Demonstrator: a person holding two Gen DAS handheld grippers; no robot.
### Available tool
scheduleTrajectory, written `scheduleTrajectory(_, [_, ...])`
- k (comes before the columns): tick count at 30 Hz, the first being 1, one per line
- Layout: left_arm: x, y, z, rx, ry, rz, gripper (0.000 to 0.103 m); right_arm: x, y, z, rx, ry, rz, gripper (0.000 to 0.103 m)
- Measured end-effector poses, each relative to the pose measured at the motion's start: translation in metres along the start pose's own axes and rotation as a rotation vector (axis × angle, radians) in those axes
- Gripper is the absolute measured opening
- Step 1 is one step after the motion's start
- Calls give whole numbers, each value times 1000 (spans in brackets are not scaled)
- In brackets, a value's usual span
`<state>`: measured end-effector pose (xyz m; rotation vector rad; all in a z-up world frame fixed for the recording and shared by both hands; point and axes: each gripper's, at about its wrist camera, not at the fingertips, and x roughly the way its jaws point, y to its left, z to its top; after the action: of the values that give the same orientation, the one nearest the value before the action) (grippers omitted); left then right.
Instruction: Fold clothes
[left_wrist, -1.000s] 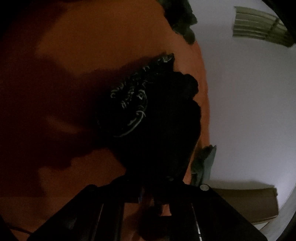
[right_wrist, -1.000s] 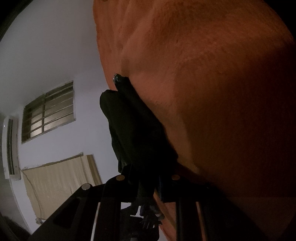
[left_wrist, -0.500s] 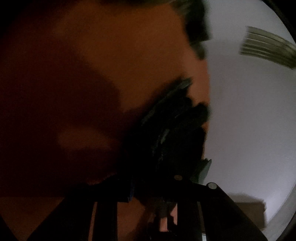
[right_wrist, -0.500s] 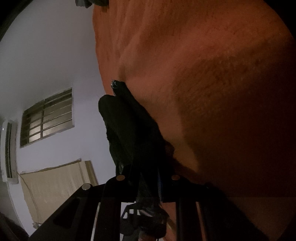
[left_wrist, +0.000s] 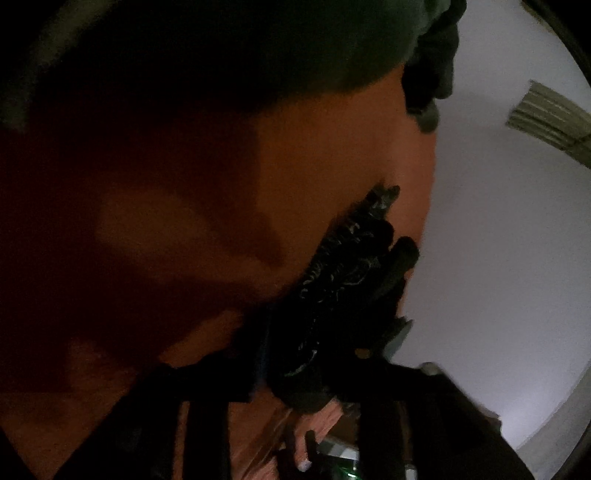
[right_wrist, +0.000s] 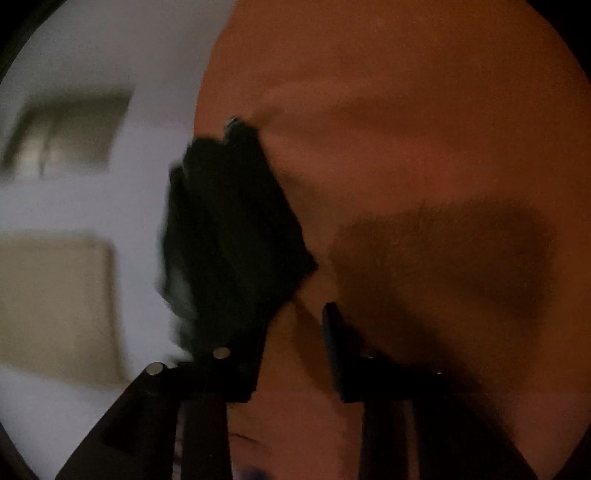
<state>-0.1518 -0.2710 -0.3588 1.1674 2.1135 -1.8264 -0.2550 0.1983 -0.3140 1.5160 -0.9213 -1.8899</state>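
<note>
Spreading, the right gripper (right_wrist: 295, 347) fingers part with bare orange bed (right_wrist: 406, 147) between them; the dark garment (right_wrist: 229, 236) lies bunched against the left finger. The left gripper (left_wrist: 306, 373) opens around black white-patterned cloth (left_wrist: 340, 266).

Right gripper (right_wrist: 293, 347) angled downward over the orange blanket (right_wrist: 424, 147), its 2 fingers opening with bare blanket in the gap (dark cloth (right_wrist: 229, 236) only against the left finger). Left gripper (left_wrist: 295, 373) tilted down too, jaws opening, patterned dark garment (left_wrist: 343, 266) between them.
</note>
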Motion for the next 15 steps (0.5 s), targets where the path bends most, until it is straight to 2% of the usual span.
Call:
scheduleTrajectory(1, [-7,-1,3,4,16,27,64,-8,14,-2,-115,1,-76,36])
scheduleTrajectory(2, [-15,-3,6,9,24,26,67,-16,29,-5,-232,3,-153,41])
scheduleTrajectory(5, [-39,-5,14,17,29,-19,72,-9,87,-35,-699,-11,-389,55])
scheduleTrajectory(8, [-54,-16,19,81,21,-16,73,17,124,-75,-1119,-102,-561,59])
scheduleTrajectory(13, [-69,-39,19,243,-28,93,73,90,157,-152,-1682,-152,-728,59])
scheduleTrajectory(15, [-78,-42,18,273,-69,99,73,115,159,-173,-1838,-159,-782,59])
